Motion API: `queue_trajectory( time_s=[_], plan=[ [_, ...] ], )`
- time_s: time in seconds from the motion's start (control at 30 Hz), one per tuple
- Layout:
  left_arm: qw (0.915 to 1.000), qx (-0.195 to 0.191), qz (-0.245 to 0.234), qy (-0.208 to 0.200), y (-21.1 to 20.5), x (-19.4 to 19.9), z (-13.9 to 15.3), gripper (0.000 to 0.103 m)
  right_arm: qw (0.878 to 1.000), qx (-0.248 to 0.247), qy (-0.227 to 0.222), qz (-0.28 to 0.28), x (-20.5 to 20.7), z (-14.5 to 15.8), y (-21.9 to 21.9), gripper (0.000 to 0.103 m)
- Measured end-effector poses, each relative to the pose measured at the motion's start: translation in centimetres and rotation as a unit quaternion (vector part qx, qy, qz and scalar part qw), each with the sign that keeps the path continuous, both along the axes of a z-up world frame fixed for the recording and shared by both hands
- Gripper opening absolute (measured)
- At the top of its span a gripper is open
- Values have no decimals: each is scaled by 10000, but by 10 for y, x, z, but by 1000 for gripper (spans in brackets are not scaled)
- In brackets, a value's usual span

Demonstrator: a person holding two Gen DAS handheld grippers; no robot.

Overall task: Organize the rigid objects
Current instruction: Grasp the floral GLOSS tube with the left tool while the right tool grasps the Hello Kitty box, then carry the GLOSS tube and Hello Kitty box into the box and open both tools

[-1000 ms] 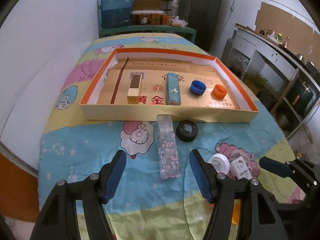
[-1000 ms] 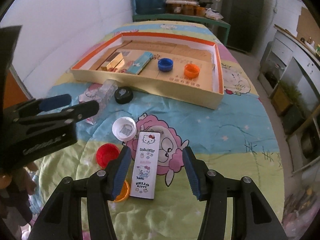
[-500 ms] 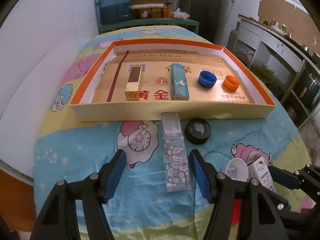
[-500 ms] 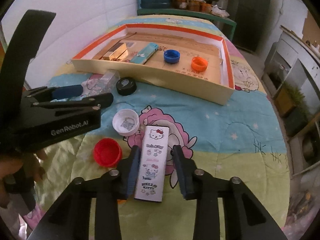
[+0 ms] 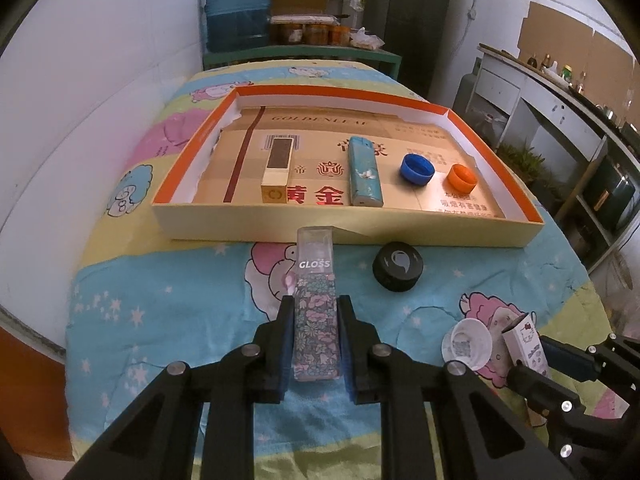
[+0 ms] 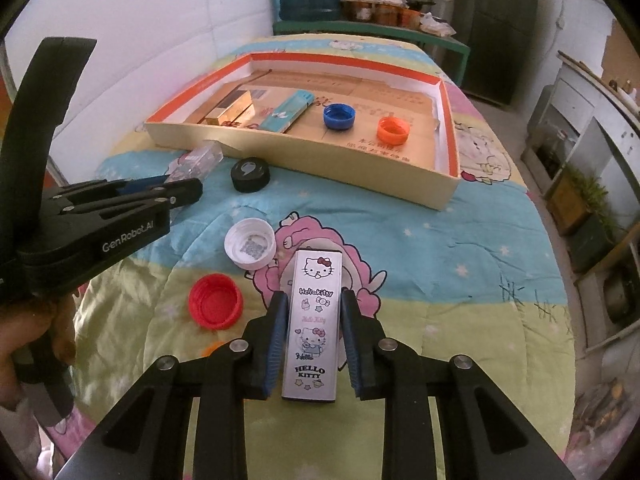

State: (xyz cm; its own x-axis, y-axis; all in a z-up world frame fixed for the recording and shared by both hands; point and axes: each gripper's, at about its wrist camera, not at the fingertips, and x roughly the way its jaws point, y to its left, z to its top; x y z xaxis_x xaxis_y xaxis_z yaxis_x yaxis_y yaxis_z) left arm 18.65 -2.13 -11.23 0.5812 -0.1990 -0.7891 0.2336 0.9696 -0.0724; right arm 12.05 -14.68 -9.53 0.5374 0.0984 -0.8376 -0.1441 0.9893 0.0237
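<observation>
Covering the whole table in the left wrist view was a cartoon-print quilt in blue, yellow and pink, with a white wall along its left side. Behind the table stood a green bench with jars and a blue water jug, a dark cabinet, and a white counter along the right. The left gripper had just closed, its blue pads pressing both long sides of the floral GLOSS box, which lay on the quilt just in front of the orange-rimmed tray. A black cap sat near the tray's front wall.

Seen from the right wrist view, the right gripper had also just closed, clamped on the Hello Kitty box lying on the quilt. A white cap and a red cap rested open side up to its left. Inside the tray lay a gold box, a teal box, a blue cap and an orange cap.
</observation>
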Motion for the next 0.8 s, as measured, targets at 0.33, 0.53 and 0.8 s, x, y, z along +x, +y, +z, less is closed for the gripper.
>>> queue_trajectory(
  time_s=[0.33, 0.53, 0.8],
  plan=[
    [9998, -158, -9, -78, 5, -6, 10, 21, 9999, 12, -87, -59, -1, 7, -4, 27],
    [9994, -269, -51, -197, 6, -13, 24, 20, 9997, -7, -209, -108, 0, 15, -6, 27],
    [9984, -311, -153, -449, 0, -22, 50, 20, 9991, -43, -418, -115, 1, 33, -8, 27]
  ],
)
